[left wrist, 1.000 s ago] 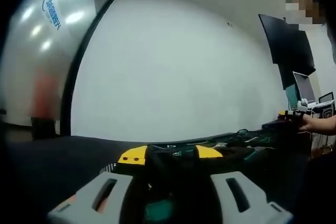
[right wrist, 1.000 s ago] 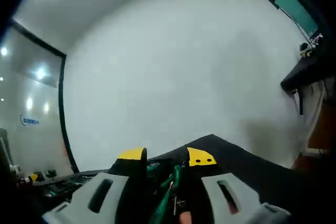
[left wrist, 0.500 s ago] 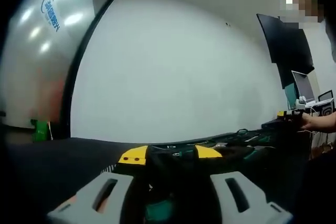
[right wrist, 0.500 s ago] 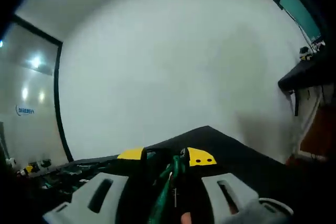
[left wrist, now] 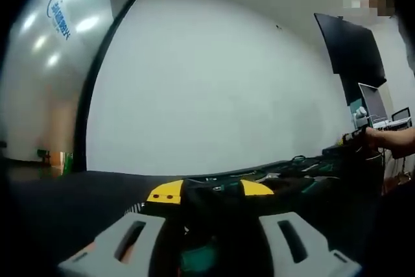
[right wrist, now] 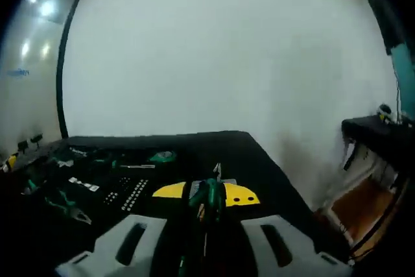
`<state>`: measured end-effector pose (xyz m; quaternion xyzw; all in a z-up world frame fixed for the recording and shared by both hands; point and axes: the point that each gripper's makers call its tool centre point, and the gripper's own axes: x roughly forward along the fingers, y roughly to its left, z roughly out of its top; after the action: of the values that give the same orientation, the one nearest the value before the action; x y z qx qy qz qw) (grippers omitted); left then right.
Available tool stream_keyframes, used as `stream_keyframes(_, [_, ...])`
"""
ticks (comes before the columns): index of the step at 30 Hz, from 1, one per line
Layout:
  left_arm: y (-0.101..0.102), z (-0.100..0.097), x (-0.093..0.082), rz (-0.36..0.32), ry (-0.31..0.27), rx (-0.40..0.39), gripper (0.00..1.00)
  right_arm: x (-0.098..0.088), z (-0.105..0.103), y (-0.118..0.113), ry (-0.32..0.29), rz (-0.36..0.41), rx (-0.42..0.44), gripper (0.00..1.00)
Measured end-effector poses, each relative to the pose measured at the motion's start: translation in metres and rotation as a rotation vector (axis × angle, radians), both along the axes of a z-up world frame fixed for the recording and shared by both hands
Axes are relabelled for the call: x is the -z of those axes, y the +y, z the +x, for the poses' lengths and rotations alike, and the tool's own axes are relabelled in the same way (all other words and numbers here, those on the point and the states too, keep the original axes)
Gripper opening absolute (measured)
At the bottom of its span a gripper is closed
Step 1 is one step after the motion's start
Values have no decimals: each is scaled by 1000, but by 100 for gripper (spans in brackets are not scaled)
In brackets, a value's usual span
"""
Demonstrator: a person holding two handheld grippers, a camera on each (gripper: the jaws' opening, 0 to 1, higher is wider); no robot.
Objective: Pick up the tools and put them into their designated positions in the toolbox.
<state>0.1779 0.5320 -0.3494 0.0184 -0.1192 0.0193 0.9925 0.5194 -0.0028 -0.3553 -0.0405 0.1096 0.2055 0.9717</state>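
The right gripper (right wrist: 205, 194) pinches a green-handled tool (right wrist: 209, 194) between its yellow-tipped jaws, metal tip pointing to 12 o'clock above the black table (right wrist: 194, 144). At 9 o'clock lies the open toolbox (right wrist: 71, 183), dark, with green-handled tools and bright bits. The left gripper (left wrist: 211, 191) hovers over the table, jaws spread apart, nothing visible between them.

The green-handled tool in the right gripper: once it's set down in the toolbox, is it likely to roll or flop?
The green-handled tool looks rigid, with a thin metal tip, so flopping seems unlikely. It sits narrow between the right gripper jaws, so it could pivot if the hold is loose. Whether it would roll is unclear, since its cross-section is hidden. The toolbox appears to have shaped slots that would probably restrain it.
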Motion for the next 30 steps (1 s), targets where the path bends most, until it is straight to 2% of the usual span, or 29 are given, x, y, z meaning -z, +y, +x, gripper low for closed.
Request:
stream_keyframes(3, [0,-1,-2,-8,-11,2,28,11,10,0,64,-62,14,11])
stream_keyframes(6, [1,-1,-2,-11,-15,3,28,23,22,4,134,-68,13,12])
stream_keyframes(7, [3,-1,-2,-11,-15,3,28,25,28,2,138,-78,28,12])
stream_keyframes(8, [4,-1,-2,-11,-15,3,28,26,24,0,140,-89,41,12])
stream_keyframes(9, [4,-1,-1,-9,-13,2,28,26,26,0,146,-90,50,12])
stream_keyframes(11, [4,0,-1,-6,-10,1,28,27,35,3,194,-33,54,12])
stream_keyframes(14, [2,0,-1,-3,-9,2,28,24,49,5,207,-52,56,13])
stream_keyframes(15, [2,0,-1,-3,-10,2,28,25,47,6,219,-49,60,13])
stream_keyframes(17, [2,0,-1,-3,-11,2,28,33,43,10,276,-36,62,13])
stream_keyframes(18, [2,0,-1,-3,-12,1,28,40,43,10,324,-23,78,12])
stream_keyframes(19, [1,-1,-1,-2,-11,1,28,35,47,10,287,-31,74,12])
stream_keyframes(21, [1,0,-1,0,-9,0,28,33,37,16,301,-16,27,8])
stream_keyframes(22, [1,0,-1,1,-8,0,28,34,41,13,304,-21,53,8])
stream_keyframes(24, [1,0,-1,4,-7,-1,28,33,41,13,279,-73,29,7])
stream_keyframes(27, [0,0,-1,5,-5,-2,28,19,36,20,281,-8,13,7])
stream_keyframes(30, [1,0,-1,5,-5,-2,28,3,25,23,263,4,-6,7])
